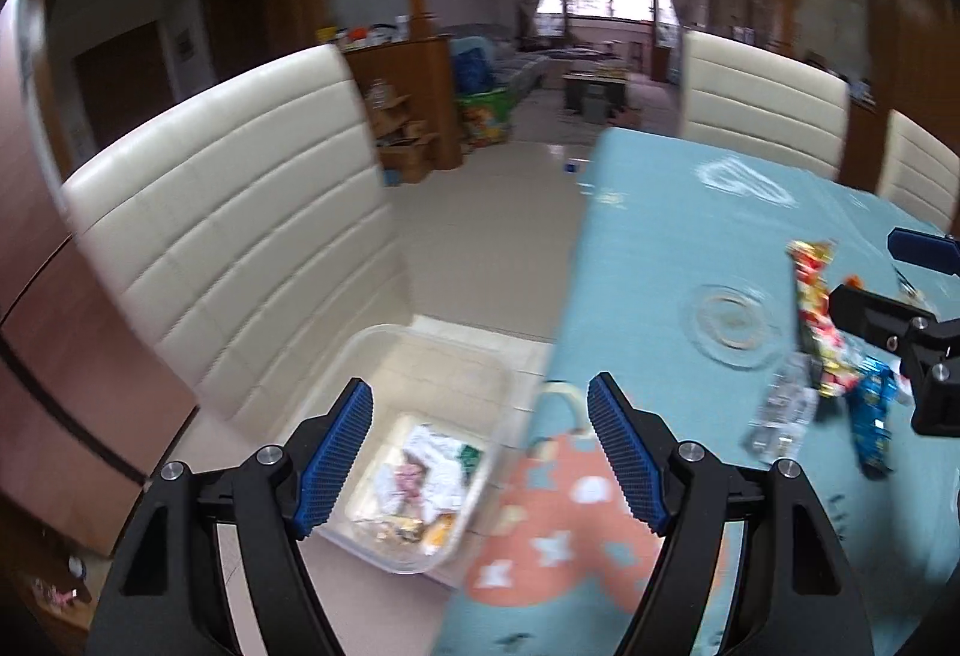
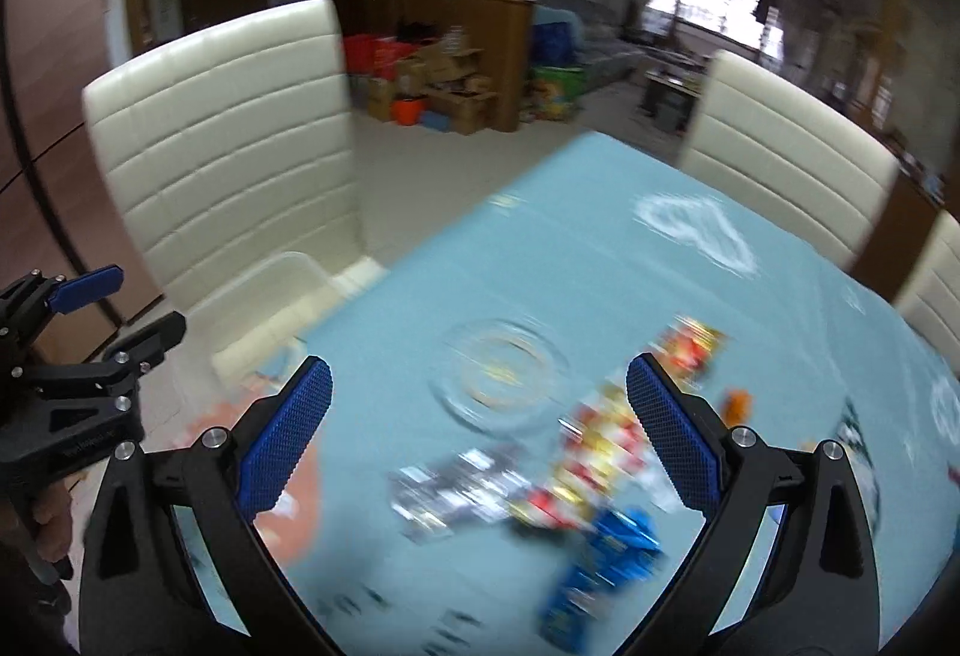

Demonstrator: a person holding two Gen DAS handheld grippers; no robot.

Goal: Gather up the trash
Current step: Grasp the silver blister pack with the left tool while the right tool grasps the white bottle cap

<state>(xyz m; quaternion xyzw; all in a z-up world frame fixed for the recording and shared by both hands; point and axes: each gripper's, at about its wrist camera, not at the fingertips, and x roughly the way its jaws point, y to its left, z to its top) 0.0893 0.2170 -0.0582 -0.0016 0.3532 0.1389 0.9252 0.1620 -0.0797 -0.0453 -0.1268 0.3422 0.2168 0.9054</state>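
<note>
Snack wrappers lie on the light blue tablecloth: a red and yellow one (image 2: 606,452) (image 1: 815,320), a silver one (image 2: 456,488) (image 1: 780,416) and a blue one (image 2: 606,554) (image 1: 873,416). My right gripper (image 2: 480,434) is open and empty just above them; it also shows in the left wrist view (image 1: 882,290). My left gripper (image 1: 480,452) is open and empty over the table edge and a clear plastic bin (image 1: 420,356) on the floor that holds several wrappers (image 1: 426,470). The left gripper also shows in the right wrist view (image 2: 114,308).
Cream padded chairs stand at the table: one beside the bin (image 1: 240,236) and others at the far side (image 1: 762,98). A clear round dish (image 2: 498,380) sits on the table (image 1: 660,212) near the wrappers. Boxes and clutter (image 2: 444,80) lie across the room.
</note>
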